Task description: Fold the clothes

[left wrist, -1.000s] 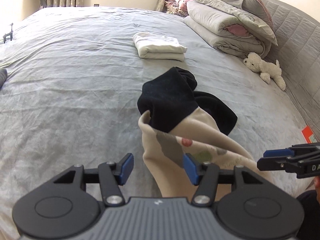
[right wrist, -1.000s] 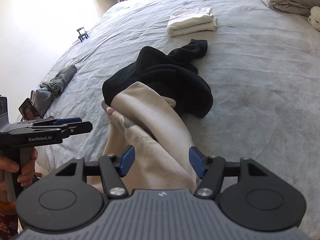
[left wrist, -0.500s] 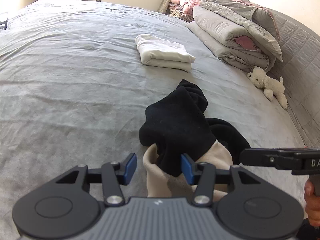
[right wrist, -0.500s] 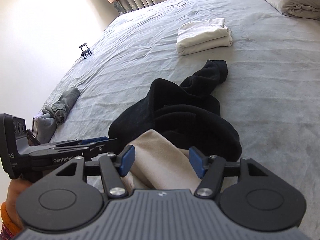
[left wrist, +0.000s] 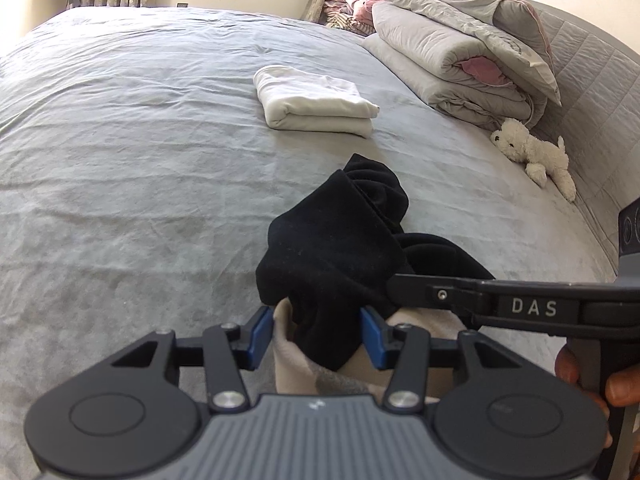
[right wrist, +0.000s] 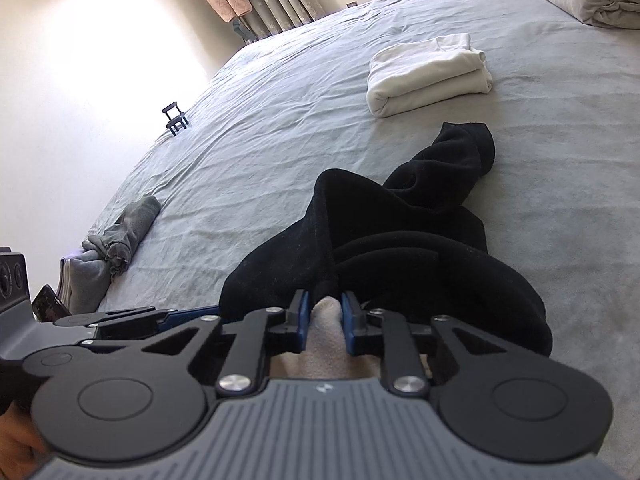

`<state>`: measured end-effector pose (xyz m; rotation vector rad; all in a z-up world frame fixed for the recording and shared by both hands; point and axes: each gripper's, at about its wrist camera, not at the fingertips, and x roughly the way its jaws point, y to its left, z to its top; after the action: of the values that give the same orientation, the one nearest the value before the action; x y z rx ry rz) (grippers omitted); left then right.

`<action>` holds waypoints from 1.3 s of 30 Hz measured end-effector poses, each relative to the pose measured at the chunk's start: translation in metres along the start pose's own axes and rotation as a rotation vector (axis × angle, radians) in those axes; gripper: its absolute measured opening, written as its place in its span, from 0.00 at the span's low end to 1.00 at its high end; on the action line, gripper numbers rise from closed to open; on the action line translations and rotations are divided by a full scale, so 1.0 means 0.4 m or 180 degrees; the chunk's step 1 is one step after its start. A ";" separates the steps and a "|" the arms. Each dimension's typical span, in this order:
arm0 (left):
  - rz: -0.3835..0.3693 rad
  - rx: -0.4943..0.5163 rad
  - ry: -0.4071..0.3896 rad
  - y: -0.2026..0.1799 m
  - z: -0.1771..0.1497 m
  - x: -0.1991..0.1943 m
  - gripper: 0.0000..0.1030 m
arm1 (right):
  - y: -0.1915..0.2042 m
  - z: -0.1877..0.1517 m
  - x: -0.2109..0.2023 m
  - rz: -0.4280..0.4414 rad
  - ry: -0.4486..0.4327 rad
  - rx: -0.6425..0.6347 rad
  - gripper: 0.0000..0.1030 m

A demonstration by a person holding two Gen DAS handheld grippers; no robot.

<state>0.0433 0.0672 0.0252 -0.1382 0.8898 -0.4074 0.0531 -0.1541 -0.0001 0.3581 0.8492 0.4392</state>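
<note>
Right tool (right wrist: 325,318) clenched on the beige cloth (right wrist: 326,340), whose lower part is hidden behind the tool body. Left tool (left wrist: 316,334) released, fingers astride the cloth's beige and black (left wrist: 340,248) folds. Garment heaped on the bed (left wrist: 140,160); folded white stack (left wrist: 316,102) beyond.

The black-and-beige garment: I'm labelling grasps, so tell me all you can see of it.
The black-and-beige garment is soft, fleecy-looking cloth, black with a beige part near the cameras. It lies crumpled and unfolded on the grey bed. The right gripper is shut on its beige edge; the left gripper straddles it, open.
</note>
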 end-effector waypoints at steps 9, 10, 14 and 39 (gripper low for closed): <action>-0.0213 -0.0131 -0.0260 0.014 0.008 -0.045 0.50 | -0.013 0.002 -0.082 0.0078 -0.0245 0.0035 0.12; -0.0267 -0.0150 -0.0282 0.014 0.008 -0.049 0.50 | -0.014 0.001 -0.096 0.0067 -0.0277 0.0032 0.12; -0.0382 -0.0186 -0.0446 0.009 0.008 -0.063 0.50 | -0.029 -0.004 -0.137 -0.0045 -0.0391 0.0041 0.12; -0.0294 0.0271 -0.0233 -0.083 -0.002 0.049 0.47 | -0.145 -0.036 -0.168 -0.0508 -0.0226 0.0115 0.56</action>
<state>0.0441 0.0291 0.0197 -0.1155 0.7948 -0.5224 0.0160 -0.2358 0.0068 0.3346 0.8105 0.2619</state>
